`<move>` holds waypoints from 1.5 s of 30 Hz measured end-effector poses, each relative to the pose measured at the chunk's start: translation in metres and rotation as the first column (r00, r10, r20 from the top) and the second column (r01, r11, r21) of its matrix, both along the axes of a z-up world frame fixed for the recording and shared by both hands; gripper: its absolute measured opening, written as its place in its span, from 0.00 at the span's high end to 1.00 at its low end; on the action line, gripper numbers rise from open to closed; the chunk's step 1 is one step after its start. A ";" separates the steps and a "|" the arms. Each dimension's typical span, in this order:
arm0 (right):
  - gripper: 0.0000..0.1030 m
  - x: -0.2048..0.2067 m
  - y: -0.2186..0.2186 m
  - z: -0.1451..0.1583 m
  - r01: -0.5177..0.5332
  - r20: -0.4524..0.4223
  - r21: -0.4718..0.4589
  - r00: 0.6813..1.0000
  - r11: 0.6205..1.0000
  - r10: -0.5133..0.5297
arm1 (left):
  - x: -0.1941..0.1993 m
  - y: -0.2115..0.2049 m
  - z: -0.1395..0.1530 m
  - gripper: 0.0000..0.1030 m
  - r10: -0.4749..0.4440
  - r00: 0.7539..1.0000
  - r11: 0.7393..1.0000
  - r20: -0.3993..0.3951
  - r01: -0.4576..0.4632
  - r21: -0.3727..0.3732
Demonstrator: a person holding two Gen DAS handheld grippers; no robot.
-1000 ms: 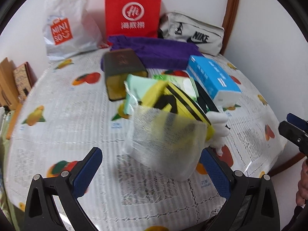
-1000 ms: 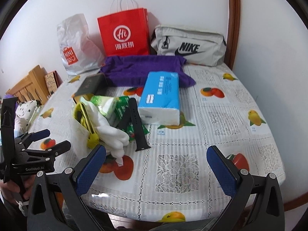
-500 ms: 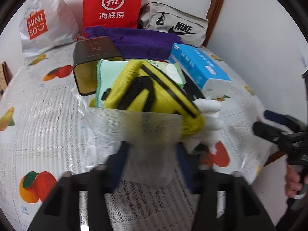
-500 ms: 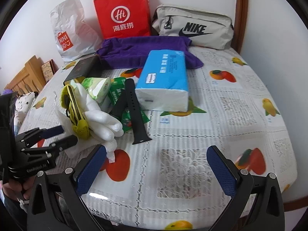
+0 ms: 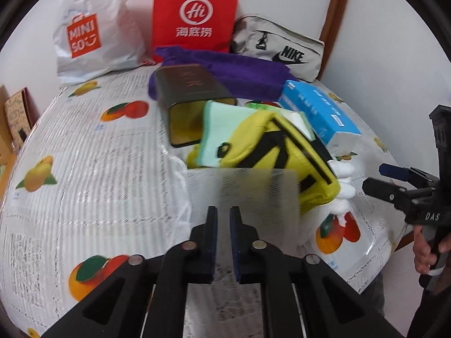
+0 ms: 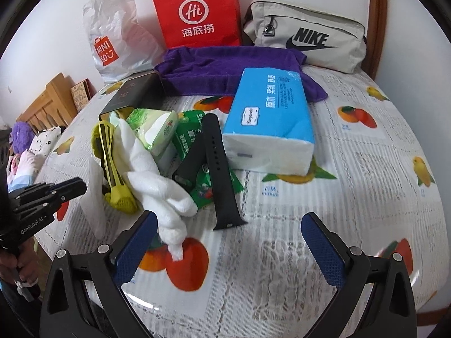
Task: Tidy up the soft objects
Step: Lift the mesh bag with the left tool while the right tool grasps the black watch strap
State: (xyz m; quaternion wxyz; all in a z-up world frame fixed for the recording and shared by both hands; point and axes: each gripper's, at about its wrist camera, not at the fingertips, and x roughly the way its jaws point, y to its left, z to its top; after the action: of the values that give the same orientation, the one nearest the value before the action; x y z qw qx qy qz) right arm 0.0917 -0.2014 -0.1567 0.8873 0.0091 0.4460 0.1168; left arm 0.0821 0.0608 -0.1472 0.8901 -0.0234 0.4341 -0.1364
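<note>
A white mesh bag [image 5: 242, 197] stands on the fruit-print tablecloth, in front of a yellow pouch [image 5: 282, 152] with black straps. My left gripper [image 5: 223, 217] is shut on the mesh bag's near edge. In the right wrist view the mesh bag [image 6: 94, 197] is at the left, with the yellow pouch [image 6: 110, 155] and a white glove [image 6: 157, 180] beside it. My right gripper [image 6: 228, 242] is open and empty, low over the table, its left finger beside the glove's cuff. A purple towel [image 6: 231, 70] lies at the back.
A blue tissue pack [image 6: 270, 118], a black watch strap [image 6: 222, 174], green wipes packets [image 6: 157, 129] and a dark box [image 5: 191, 95] crowd the table's middle. A Miniso bag [image 5: 93, 31], a red paper bag [image 6: 197, 11] and a grey Nike bag [image 6: 307, 36] line the wall.
My left gripper has moved forward to the mesh bag and gone from wide open to shut on its near edge. My right gripper has come forward and lower, still open.
</note>
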 end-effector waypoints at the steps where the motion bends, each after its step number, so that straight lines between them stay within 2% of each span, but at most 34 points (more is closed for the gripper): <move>1: 0.02 0.001 -0.001 0.000 -0.002 0.001 0.003 1.000 1.000 0.002 | 0.001 0.003 -0.001 0.68 -0.003 1.000 1.000 -0.005 0.003 -0.020; 2: 0.02 0.003 -0.002 -0.001 -0.004 0.001 0.007 1.000 1.000 0.004 | 0.000 0.006 -0.001 0.47 -0.004 1.000 0.999 -0.008 0.004 -0.042; 4: 0.02 0.007 -0.004 -0.003 0.003 -0.009 0.010 1.000 1.000 -0.003 | 0.000 0.011 -0.002 0.20 0.004 1.000 0.995 0.001 -0.004 -0.095; 5: 0.02 0.008 -0.004 -0.005 0.006 -0.016 0.011 1.000 1.000 -0.006 | -0.002 0.011 -0.003 0.17 0.008 1.000 0.994 0.016 -0.006 -0.111; 8: 0.02 0.011 -0.007 -0.014 0.016 -0.035 0.014 0.999 1.000 -0.016 | 0.000 0.002 -0.007 0.16 0.014 1.000 0.998 0.024 -0.012 -0.062; 11: 0.02 0.013 -0.010 -0.019 0.019 -0.048 0.023 0.999 1.000 -0.017 | 0.003 -0.015 -0.027 0.15 0.005 1.000 0.997 0.001 -0.006 0.082; 12: 0.02 0.013 -0.010 -0.019 0.019 -0.048 0.027 0.999 0.999 -0.018 | 0.000 -0.022 -0.032 0.13 -0.006 1.000 0.988 0.024 0.002 0.153; 13: 0.02 0.013 -0.011 -0.020 0.019 -0.046 0.030 0.999 0.999 -0.018 | -0.001 -0.026 -0.033 0.06 -0.006 1.000 0.983 0.028 0.001 0.181; 15: 0.02 0.014 -0.013 -0.021 0.019 -0.050 0.039 0.999 0.999 -0.017 | -0.001 -0.025 -0.034 0.01 0.002 1.000 0.986 0.002 -0.002 0.166; 22: 0.02 0.016 -0.018 -0.026 0.033 -0.067 0.082 0.997 0.996 -0.028 | -0.006 -0.021 -0.032 0.00 -0.001 1.000 0.986 -0.002 0.001 0.166; 27: 0.02 0.017 -0.021 -0.027 0.035 -0.067 0.089 0.997 0.995 -0.029 | 0.004 -0.020 -0.027 0.00 -0.026 0.999 0.996 -0.026 0.028 0.086; 29: 0.02 0.019 -0.021 -0.028 0.035 -0.070 0.096 0.997 0.995 -0.028 | 0.006 -0.027 -0.029 0.00 -0.038 0.999 0.994 -0.017 0.040 0.100; 30: 0.02 0.019 -0.021 -0.029 0.035 -0.071 0.098 0.997 0.995 -0.028 | 0.007 -0.035 -0.031 0.00 -0.050 0.999 0.986 -0.011 0.051 0.156; 31: 0.02 0.020 -0.022 -0.030 0.036 -0.072 0.100 0.997 0.994 -0.028 | 0.006 -0.039 -0.033 0.00 -0.056 0.998 0.982 -0.001 0.055 0.181; 33: 0.02 0.021 -0.024 -0.031 0.036 -0.076 0.106 0.997 0.994 -0.028 | 0.006 -0.038 -0.033 0.04 -0.041 0.999 0.985 0.012 0.039 0.171; 35: 0.02 0.023 -0.026 -0.032 0.038 -0.077 0.111 0.997 0.993 -0.029 | 0.004 -0.037 -0.030 0.21 -0.038 0.999 0.983 0.031 0.032 0.182; 37: 0.02 0.025 -0.027 -0.034 0.040 -0.081 0.113 0.996 0.993 -0.031 | 0.003 -0.035 -0.027 0.55 -0.043 0.998 0.984 0.046 0.034 0.175; 38: 0.02 0.026 -0.028 -0.034 0.041 -0.083 0.114 0.996 0.993 -0.032 | 0.003 -0.034 -0.025 0.68 -0.043 0.998 0.985 0.049 0.034 0.170; 39: 0.02 0.027 -0.028 -0.035 0.041 -0.084 0.116 0.996 0.992 -0.032 | 0.004 -0.033 -0.024 0.74 -0.047 0.998 0.986 0.050 0.038 0.161; 40: 0.02 0.027 -0.027 -0.035 0.041 -0.084 0.116 0.996 0.992 -0.031 | 0.004 -0.032 -0.024 0.85 -0.053 0.997 0.987 0.049 0.045 0.156; 41: 0.02 0.028 -0.027 -0.035 0.040 -0.083 0.116 0.996 0.992 -0.030 | 0.005 -0.031 -0.024 0.91 -0.062 0.997 0.988 0.046 0.055 0.147; 45: 0.02 0.030 -0.026 -0.033 0.032 -0.078 0.116 0.997 0.993 -0.023 | 0.007 -0.023 -0.021 0.94 -0.057 0.998 0.993 0.024 0.054 0.109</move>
State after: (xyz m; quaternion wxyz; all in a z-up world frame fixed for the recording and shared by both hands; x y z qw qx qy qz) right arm 0.1214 -0.2271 -0.1901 0.8690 0.0718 0.4720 0.1299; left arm 0.0887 0.0378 -0.1682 0.8918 0.0389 0.4292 -0.1377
